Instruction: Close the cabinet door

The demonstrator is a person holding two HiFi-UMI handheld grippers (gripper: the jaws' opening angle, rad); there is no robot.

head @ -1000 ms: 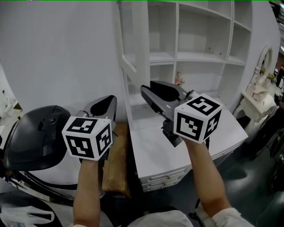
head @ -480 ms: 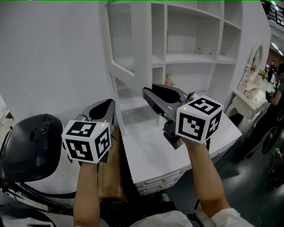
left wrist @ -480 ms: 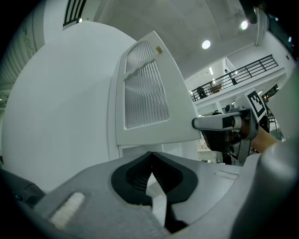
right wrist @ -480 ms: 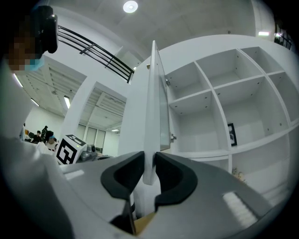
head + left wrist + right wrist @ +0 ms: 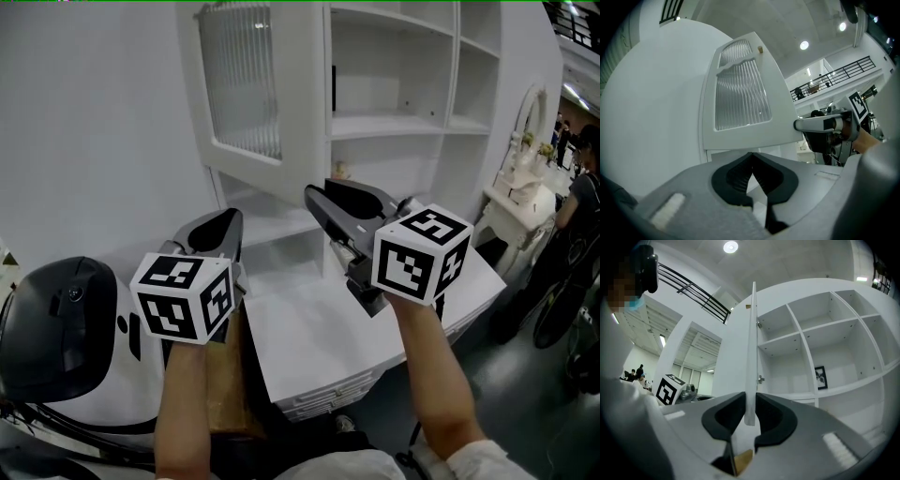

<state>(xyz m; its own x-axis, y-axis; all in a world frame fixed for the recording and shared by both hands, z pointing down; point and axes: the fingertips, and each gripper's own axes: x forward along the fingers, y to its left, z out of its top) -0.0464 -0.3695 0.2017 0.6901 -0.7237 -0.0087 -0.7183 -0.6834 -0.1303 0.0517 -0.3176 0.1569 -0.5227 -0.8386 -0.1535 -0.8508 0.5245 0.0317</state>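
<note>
Only its own view shows right gripper (image 5: 749, 398) jaws just closing onto cabinet door (image 5: 751, 333); left gripper (image 5: 751, 158) jaws meet.

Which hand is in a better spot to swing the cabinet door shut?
Right. The right gripper has just been closing its fingers around the edge of the cabinet door; the left gripper is shut and empty.

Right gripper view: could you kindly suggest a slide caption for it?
The right gripper, jaws just closing, pinches the open cabinet door edge-on beside white shelves.
</note>
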